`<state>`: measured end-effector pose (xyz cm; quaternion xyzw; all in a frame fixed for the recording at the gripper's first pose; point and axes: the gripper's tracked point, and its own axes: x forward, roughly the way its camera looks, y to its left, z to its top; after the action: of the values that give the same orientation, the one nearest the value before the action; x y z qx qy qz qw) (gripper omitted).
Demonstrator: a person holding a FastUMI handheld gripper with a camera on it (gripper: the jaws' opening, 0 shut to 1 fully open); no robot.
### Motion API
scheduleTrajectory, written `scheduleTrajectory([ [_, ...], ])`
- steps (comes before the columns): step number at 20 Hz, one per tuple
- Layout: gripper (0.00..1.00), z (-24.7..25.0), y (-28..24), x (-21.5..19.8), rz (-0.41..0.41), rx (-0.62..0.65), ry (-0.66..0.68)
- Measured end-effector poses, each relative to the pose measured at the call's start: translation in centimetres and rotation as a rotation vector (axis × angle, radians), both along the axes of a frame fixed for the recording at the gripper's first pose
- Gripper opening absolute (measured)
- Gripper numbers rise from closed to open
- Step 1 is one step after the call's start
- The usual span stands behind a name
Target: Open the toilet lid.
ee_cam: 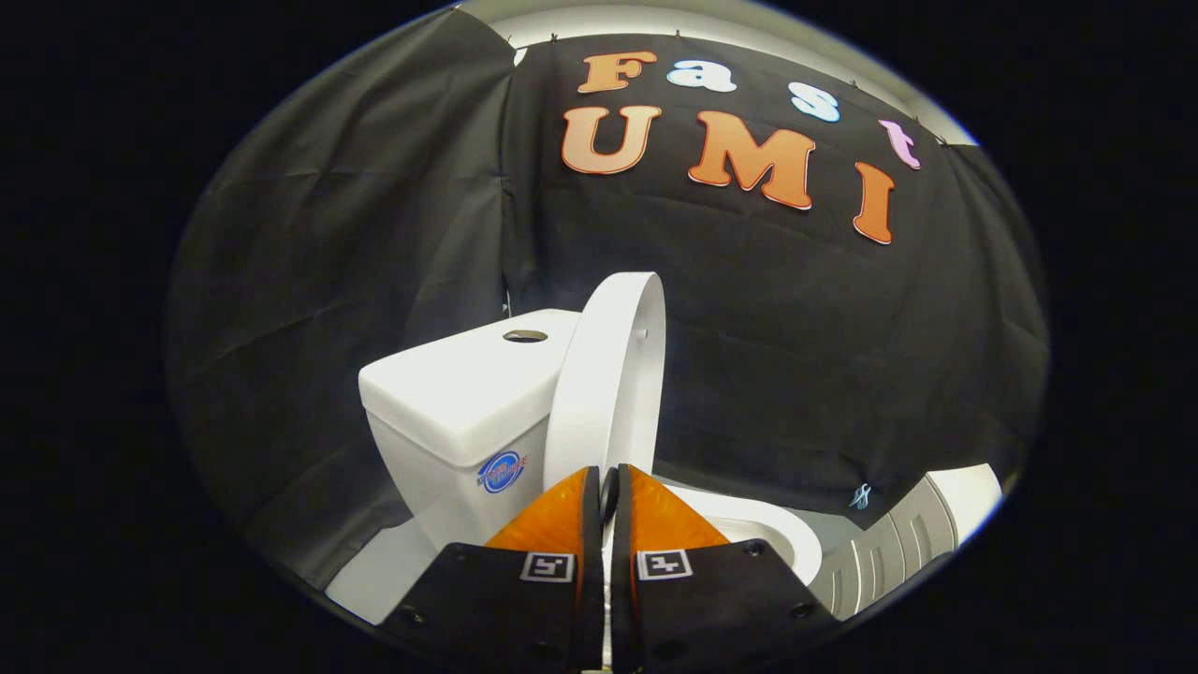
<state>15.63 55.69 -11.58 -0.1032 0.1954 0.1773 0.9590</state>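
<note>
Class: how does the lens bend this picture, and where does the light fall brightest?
Gripper view: fisheye curves the booth wall; light is brightest on the tank top and the raised toilet lid; the gripper fingers, nearly shut, stand sharp before the lid's lower edge.

Lid (pixel 608 374) stands upright just ahead of the gripper (pixel 608 482), whose fingers sit nearly closed w/ only a thin slit between, blocking the way straight fwd. Tank (pixel 459 393) fills the left-centre of the frame, hard against the lid. Free room lies lower right, over the bowl rim (pixel 777 534), up to the black cloth wall (pixel 796 356).
</note>
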Motion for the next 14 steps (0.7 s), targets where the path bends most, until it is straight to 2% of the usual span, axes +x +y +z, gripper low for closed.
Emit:
scheduleTrajectory([
  [3,0.14,-0.3,0.9,-0.4,0.03,0.043,0.035],
  [5,0.3,-0.7,1.6,-1.1,0.059,0.07,0.081],
  [6,0.41,-1.2,1.6,-1.4,0.065,0.074,0.108],
  [7,0.45,-1.6,1.9,-1.8,0.076,0.085,0.128],
  [8,0.56,-1.6,2.0,-2.0,0.079,0.098,0.128],
  [10,0.7,-1.1,2.3,-1.7,0.083,0.11,0.106],
  [12,0.77,0.6,2.1,-1.6,0.087,0.139,0.063],
  [14,0.79,2.8,1.0,-1.7,0.099,0.18,0.018],
])
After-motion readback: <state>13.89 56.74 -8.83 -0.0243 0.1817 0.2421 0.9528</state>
